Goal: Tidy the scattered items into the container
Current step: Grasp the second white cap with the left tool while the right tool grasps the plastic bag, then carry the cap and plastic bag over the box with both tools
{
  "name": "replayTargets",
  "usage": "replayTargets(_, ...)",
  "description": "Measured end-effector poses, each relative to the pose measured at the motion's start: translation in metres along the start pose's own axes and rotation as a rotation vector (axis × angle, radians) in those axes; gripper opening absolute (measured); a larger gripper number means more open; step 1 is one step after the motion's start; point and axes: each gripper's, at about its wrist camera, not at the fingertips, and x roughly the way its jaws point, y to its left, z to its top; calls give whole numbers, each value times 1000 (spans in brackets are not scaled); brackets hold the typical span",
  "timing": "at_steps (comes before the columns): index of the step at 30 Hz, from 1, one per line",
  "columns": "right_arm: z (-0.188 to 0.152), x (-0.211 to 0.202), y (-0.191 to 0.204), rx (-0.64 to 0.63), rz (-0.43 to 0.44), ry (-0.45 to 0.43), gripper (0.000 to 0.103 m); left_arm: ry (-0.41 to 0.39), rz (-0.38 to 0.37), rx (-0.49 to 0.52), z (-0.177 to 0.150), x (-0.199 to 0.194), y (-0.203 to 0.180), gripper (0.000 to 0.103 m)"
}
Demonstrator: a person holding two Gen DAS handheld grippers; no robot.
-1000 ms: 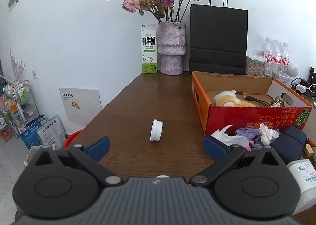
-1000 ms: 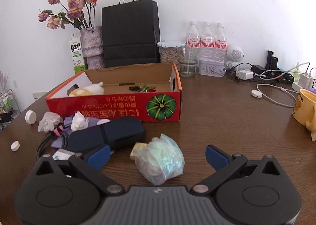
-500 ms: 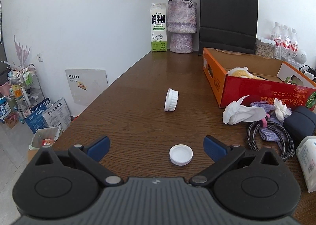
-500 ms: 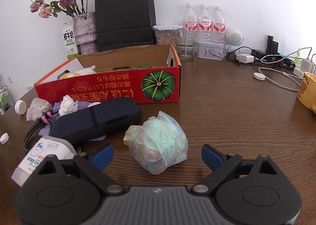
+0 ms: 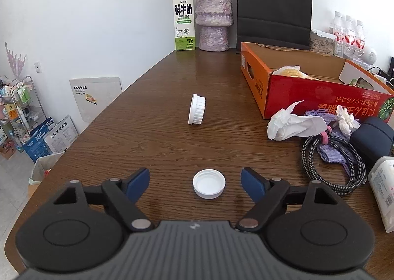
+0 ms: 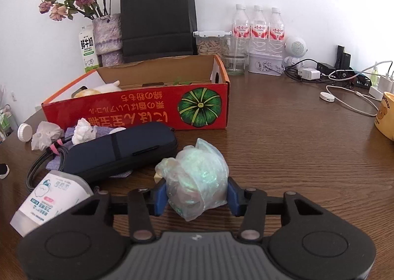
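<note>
Home: vase (image 5: 213, 16) and milk carton (image 5: 184, 20) on table (image 5: 147, 132).

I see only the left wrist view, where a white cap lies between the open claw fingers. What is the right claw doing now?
Observer: The right claw is closing on a crumpled plastic bag; both pads touch its sides.
Operator: Is anything close beside that bag?
Observer: A dark blue case lies just to its left, clear of the pads.
Operator: And what stands further right?
Observer: A yellow mug stands at the picture's right edge, well away from the red box.
</note>
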Motion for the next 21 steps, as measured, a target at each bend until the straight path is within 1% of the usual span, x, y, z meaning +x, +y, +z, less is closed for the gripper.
replayTargets(6, -1, -3, 1, -5, 11, -3, 44, 15, -24, 2, -2, 1, -1, 67)
replayTargets(8, -2, -4, 2, -9, 12, -6, 44, 19, -34, 0, -2, 2, -1, 59)
replayTargets(9, -2, -4, 2, -11, 14, -7, 44, 25, -36, -2, -1, 3, -1, 57)
replayTargets(11, -2, -6, 3, -12, 18, -9, 44, 40, -43, -9, -1, 6, 0, 45)
replayTargets(12, -2, -6, 3, -13, 20, -10, 44, 40, -46, -12, -1, 7, 1, 43)
replayTargets(14, -2, -8, 4, -15, 21, -14, 44, 35, -51, -12, -1, 7, 1, 29)
replayTargets(17, -2, -10, 5, -16, 23, -22, 44, 34, -64, -25, -1, 6, 3, 29)
replayTargets(21, -1, -14, 5, -17, 23, -33, 44, 27, -63, -42, -1, 4, 6, 29)
